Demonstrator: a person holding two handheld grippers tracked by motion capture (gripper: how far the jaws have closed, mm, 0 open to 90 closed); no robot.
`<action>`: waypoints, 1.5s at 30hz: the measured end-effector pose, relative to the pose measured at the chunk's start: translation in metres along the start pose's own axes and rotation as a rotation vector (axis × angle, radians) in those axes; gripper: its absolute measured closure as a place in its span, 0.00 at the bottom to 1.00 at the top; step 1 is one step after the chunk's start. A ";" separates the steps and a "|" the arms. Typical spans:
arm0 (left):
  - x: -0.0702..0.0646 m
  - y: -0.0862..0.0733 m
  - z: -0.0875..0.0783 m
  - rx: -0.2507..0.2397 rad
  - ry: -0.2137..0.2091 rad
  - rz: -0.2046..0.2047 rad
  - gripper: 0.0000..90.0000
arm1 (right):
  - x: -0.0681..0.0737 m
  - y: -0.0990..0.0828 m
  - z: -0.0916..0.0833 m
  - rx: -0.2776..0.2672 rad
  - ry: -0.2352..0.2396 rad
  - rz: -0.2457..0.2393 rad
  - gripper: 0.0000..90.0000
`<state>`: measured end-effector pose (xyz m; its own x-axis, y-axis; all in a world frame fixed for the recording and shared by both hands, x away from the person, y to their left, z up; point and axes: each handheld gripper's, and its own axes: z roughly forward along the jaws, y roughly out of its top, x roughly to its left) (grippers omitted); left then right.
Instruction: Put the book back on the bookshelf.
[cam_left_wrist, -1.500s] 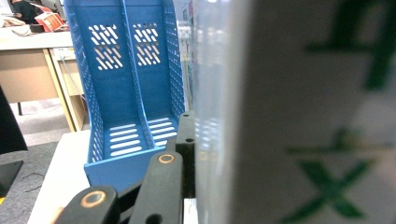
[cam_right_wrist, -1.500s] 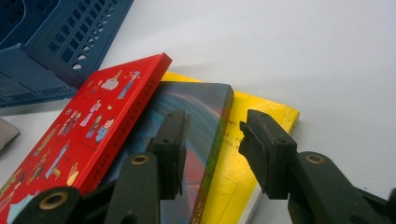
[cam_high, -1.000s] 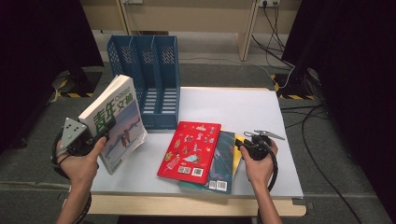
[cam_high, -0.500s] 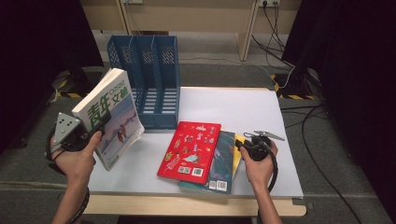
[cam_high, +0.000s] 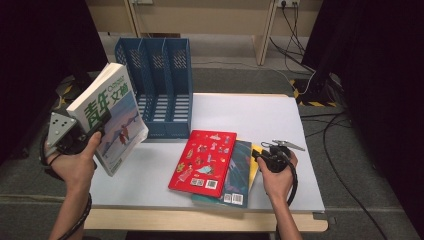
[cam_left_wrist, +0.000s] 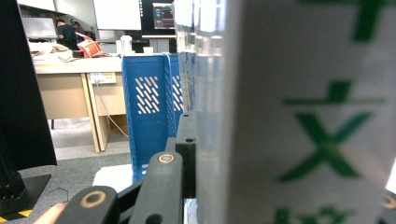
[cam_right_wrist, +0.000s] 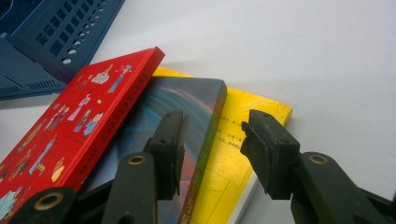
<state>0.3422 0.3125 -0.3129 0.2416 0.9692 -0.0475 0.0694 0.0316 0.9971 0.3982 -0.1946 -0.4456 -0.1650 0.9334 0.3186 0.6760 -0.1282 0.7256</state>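
The left tool (cam_high: 97, 126) grips a white magazine (cam_high: 111, 117) beside the blue file holder (cam_high: 157, 85), whose slots look bare. The right tool (cam_right_wrist: 212, 140) stands open over the stacked books (cam_high: 220, 167).

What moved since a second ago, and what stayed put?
The left gripper, shut on the white book with green letters, lifted it a little higher and up the picture, toward the blue file rack. The right gripper stayed by the stack with its jaws apart. The red book, the dark book and the yellow book stayed put.
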 end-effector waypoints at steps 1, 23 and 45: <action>0.001 0.001 0.001 -0.003 0.002 -0.001 0.82 | 0.000 0.000 0.000 0.000 0.000 0.000 0.64; 0.010 0.022 0.020 -0.025 0.016 -0.001 0.82 | 0.000 -0.001 -0.001 0.000 -0.003 -0.002 0.64; 0.024 0.031 0.048 -0.033 0.059 -0.010 0.82 | -0.001 -0.001 0.000 -0.008 -0.006 -0.007 0.64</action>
<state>0.3966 0.3245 -0.2857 0.1838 0.9815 -0.0545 0.0389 0.0481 0.9981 0.3971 -0.1952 -0.4464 -0.1658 0.9362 0.3100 0.6689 -0.1243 0.7329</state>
